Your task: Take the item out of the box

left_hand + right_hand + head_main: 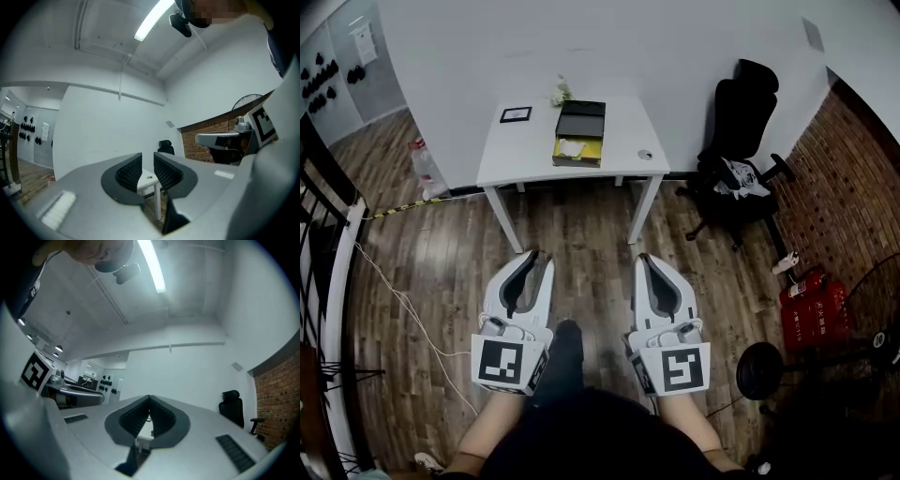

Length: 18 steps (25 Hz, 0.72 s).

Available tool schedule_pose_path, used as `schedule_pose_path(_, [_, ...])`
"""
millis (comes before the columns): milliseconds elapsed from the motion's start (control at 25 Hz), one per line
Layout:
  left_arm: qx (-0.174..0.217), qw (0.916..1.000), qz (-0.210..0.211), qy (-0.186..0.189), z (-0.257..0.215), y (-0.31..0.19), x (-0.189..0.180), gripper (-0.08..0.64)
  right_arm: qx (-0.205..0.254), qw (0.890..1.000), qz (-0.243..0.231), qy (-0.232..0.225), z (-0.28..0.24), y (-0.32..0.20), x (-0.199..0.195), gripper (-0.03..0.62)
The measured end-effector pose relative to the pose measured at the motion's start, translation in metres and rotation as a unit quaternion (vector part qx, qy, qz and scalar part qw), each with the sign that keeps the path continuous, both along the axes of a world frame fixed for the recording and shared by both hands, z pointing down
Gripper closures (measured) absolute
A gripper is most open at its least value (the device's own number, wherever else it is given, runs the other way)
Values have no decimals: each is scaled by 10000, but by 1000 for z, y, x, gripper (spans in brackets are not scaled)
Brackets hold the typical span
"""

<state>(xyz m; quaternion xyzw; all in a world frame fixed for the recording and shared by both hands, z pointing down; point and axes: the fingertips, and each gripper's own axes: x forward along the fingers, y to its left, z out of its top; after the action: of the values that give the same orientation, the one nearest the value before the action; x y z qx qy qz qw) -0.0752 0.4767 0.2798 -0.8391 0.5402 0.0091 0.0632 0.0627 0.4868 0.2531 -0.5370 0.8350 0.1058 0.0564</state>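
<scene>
Nearest, above a brown wood-plank floor (591, 272), the person's white left gripper (539, 258) holds its jaws a narrow gap apart with nothing between them. The white right gripper (645, 256) has its jaws meeting at the tips, empty. Well beyond both, on a white rectangular table (525, 150) by the wall, a shallow yellow box (578, 155) sits with its dark lid (580, 119) raised and a white item (570, 147) inside.

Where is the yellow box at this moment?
Head view: the yellow box sits on the white table, right of a framed picture.
</scene>
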Motion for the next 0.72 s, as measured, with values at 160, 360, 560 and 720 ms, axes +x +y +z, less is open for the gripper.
schedule_pose_path(160, [-24, 10000, 20, 47, 5, -48, -7, 463, -43, 9999, 30, 127, 7, -47, -6, 583])
schedule_pose_path(360, [-10, 9999, 27, 127, 3, -122, -18, 463, -69, 9996, 51, 259, 6, -119, -15, 583])
schedule_pose_path(560, [-60, 9998, 126, 147, 0, -207, -31, 462, -146, 9992, 159, 345, 3, -203, -28, 583])
schedule_pose_path(720, [-91, 9997, 191, 126, -1, -273, -40, 463, -61, 9999, 92, 128, -4, -266, -42, 583])
